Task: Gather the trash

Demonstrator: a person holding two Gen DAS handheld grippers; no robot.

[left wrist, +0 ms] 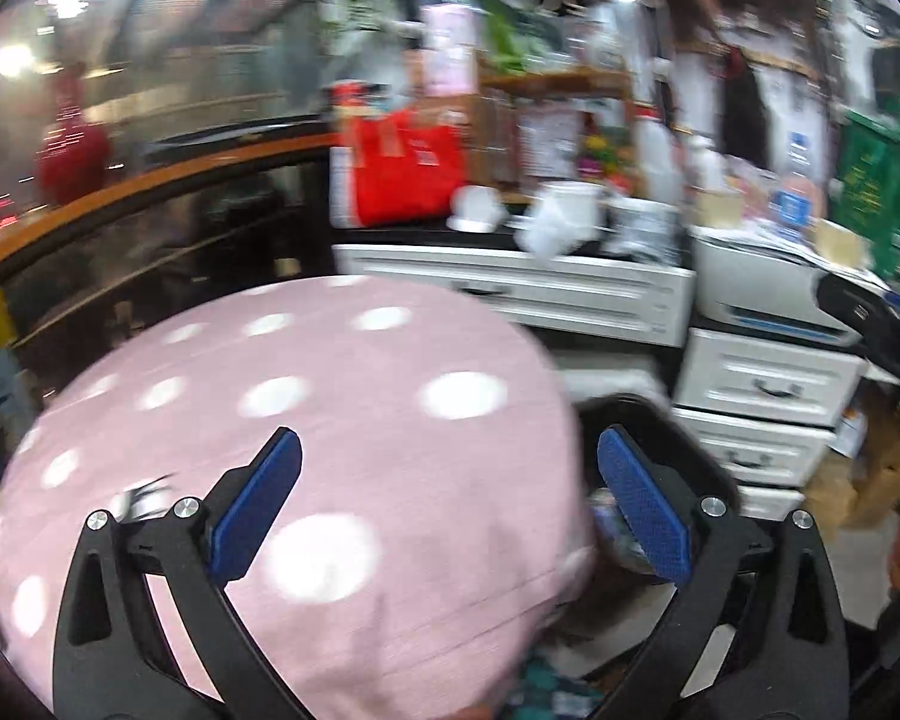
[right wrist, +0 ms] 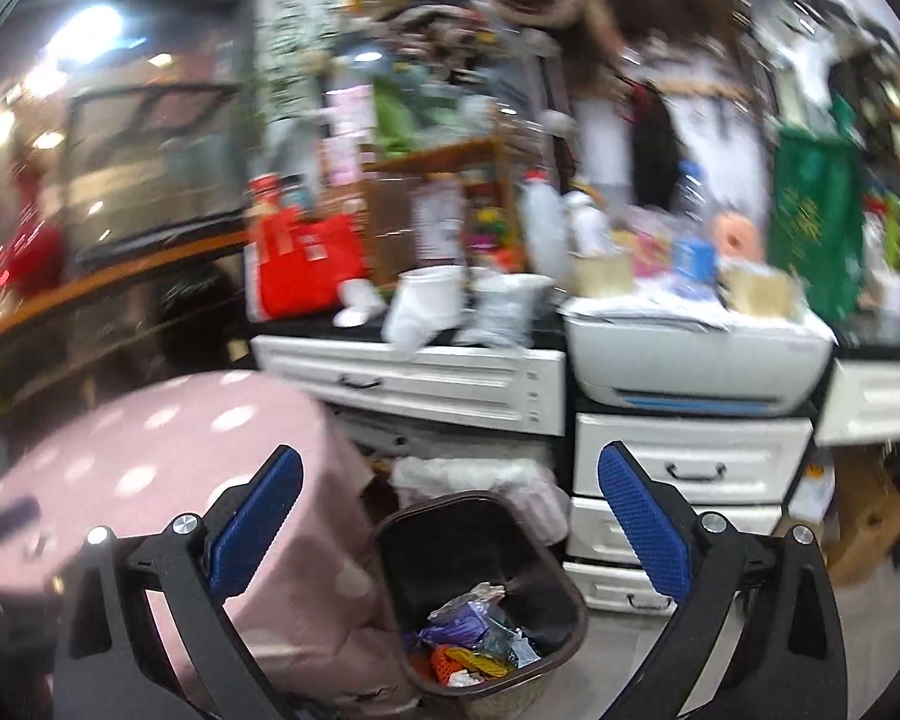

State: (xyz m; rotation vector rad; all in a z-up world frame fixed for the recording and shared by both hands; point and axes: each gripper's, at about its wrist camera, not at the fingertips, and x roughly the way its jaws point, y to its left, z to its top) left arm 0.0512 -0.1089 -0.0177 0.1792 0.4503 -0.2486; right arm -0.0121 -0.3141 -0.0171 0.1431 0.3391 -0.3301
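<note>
The left tool [left wrist: 449, 504] stood wide open with nothing between its blue pads [left wrist: 258, 501], held over a pink cover with white dots [left wrist: 306, 420] that filled most of the left wrist view. Just past the right edge of that cover, the dark rim of the trash bin [left wrist: 642, 414] showed, most of the bin hidden behind the cover and the tool's right finger.

The right tool [right wrist: 450, 507] was likewise spread wide and gripped nothing. Between its fingers, lower in that view, sat the brown trash bin [right wrist: 561, 582], open at the top and tilted a little in the fisheye. Inside it lay crumpled trash [right wrist: 480, 636]: purple, silvery, orange and yellow wrappers bunched at the bottom. The bin stood touching or just beside the pink dotted cover [right wrist: 210, 450] on its left; which of the two cannot be told. Behind the bin was a pale crinkled bag [right wrist: 486, 474], and beyond that white drawers [right wrist: 690, 462] with dark handles.

On the dark desk [right wrist: 306, 327] above the drawers stood a red bag [right wrist: 306, 276], white cups [right wrist: 426, 300], a white printer [right wrist: 696, 354] and a bottle with a blue label [right wrist: 693, 240]. Both views were blurred, so smaller items on the desk could not be made out
</note>
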